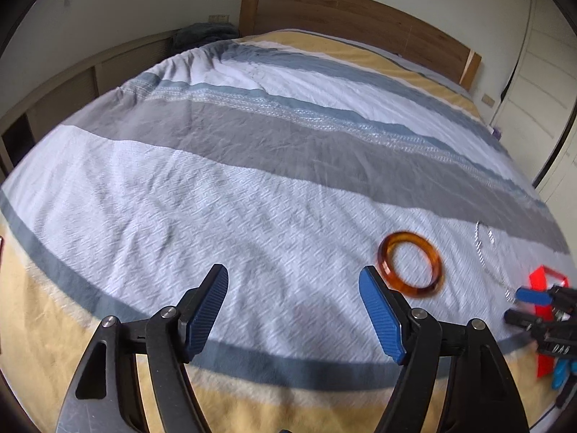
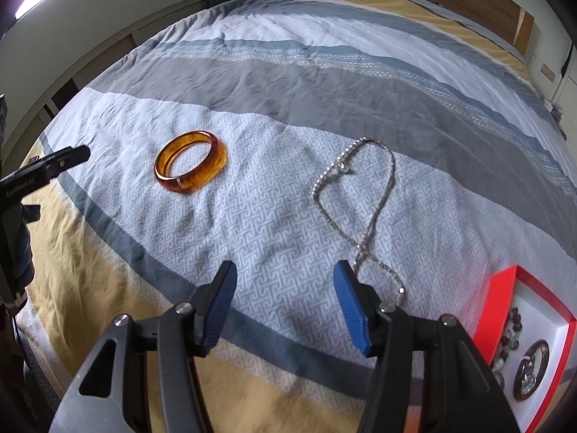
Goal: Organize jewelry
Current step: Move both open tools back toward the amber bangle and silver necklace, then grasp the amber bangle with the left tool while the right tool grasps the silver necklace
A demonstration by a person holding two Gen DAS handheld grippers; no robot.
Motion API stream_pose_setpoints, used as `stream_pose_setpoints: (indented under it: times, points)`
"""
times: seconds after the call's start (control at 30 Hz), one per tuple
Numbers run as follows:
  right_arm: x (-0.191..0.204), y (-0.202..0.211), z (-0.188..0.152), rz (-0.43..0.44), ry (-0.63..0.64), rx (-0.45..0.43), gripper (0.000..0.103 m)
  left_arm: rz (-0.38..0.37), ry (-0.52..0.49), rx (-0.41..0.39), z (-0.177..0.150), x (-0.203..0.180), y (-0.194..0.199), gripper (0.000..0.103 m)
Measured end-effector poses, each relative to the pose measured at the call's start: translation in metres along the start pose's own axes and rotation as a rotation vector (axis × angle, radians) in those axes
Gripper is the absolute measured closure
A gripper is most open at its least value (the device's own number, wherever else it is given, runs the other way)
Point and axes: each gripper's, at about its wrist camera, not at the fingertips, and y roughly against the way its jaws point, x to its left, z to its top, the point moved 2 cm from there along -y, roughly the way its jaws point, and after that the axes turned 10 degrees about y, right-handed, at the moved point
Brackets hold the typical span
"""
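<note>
An amber bangle (image 1: 411, 263) lies on the striped bedspread, just right of and beyond my left gripper (image 1: 294, 285), which is open and empty. The bangle also shows in the right wrist view (image 2: 191, 166), far left. A silver chain necklace (image 2: 355, 198) lies in a loop on the bedspread, its near end beside the right finger of my right gripper (image 2: 285, 285), which is open and empty. The necklace shows blurred in the left wrist view (image 1: 483, 241). A red jewelry box (image 2: 505, 299) with a white inside holds beads and a dark bangle at the lower right.
The bed (image 1: 252, 144) fills both views, with a wooden headboard (image 1: 360, 11) at the far end. The left gripper shows in the right wrist view (image 2: 54, 164) at the left edge. The right gripper shows in the left wrist view (image 1: 533, 305) in front of the red box (image 1: 541, 278).
</note>
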Motion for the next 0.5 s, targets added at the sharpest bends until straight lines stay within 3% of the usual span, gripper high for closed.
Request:
stream_pose_setpoints:
  times: [0.27,0.5]
  points:
    - [-0.016,-0.012,0.003,-0.009,-0.012,0.002,0.048,-0.108,-0.043,0.102,-0.002,-0.04,-0.036,0.029]
    - [-0.036,-0.027,0.007,-0.023,-0.034,0.022,0.047,-0.071,-0.063,0.178,-0.008,-0.06,-0.076,0.029]
